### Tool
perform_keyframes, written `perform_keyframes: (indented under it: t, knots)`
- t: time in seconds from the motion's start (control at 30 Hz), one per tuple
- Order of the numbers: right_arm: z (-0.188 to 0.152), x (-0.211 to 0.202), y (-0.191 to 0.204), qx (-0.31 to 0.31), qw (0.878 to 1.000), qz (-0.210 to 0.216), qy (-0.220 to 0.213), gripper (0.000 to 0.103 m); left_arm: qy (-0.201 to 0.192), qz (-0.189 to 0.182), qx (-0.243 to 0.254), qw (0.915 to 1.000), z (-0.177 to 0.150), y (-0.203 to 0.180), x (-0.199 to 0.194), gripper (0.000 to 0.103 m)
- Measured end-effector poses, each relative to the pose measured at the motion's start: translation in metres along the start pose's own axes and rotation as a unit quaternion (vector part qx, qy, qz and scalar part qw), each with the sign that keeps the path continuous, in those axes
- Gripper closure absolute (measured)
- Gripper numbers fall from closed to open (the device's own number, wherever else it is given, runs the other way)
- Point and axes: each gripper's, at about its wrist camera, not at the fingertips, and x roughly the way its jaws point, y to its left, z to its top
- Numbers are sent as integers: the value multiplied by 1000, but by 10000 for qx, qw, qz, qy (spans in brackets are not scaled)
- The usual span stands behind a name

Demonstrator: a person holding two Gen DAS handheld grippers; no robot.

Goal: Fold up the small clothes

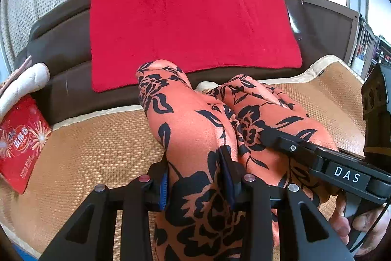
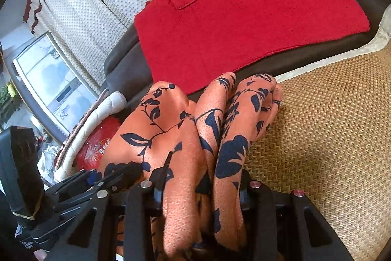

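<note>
The woven mat (image 2: 330, 138) is the working surface. Beyond its far edge a red towel (image 1: 190, 28) lies flat over a dark cushion, well clear of the work. On the mat, at its near middle, the orange floral garment (image 1: 195, 119) is bunched into long ridges, gathered so both ends can be carried over together, I'd say. The left gripper (image 1: 198, 177) is clenched on one ridge; the right gripper (image 2: 200, 190), just beside it, pinches another thick fold. Off the mat's left edge sits a red packet (image 1: 22, 141), untouched.
</note>
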Motion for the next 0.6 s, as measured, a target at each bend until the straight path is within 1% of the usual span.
perform_keyframes:
  t: [0.27, 0.6]
  knots:
    - [-3, -1, -2, 11, 10000, 7, 6, 62, -20, 56, 21, 10000, 2, -15, -7, 65]
    - [0, 1, -5, 43, 10000, 44, 53, 62, -33, 161, 98, 9998, -6, -9, -8, 65]
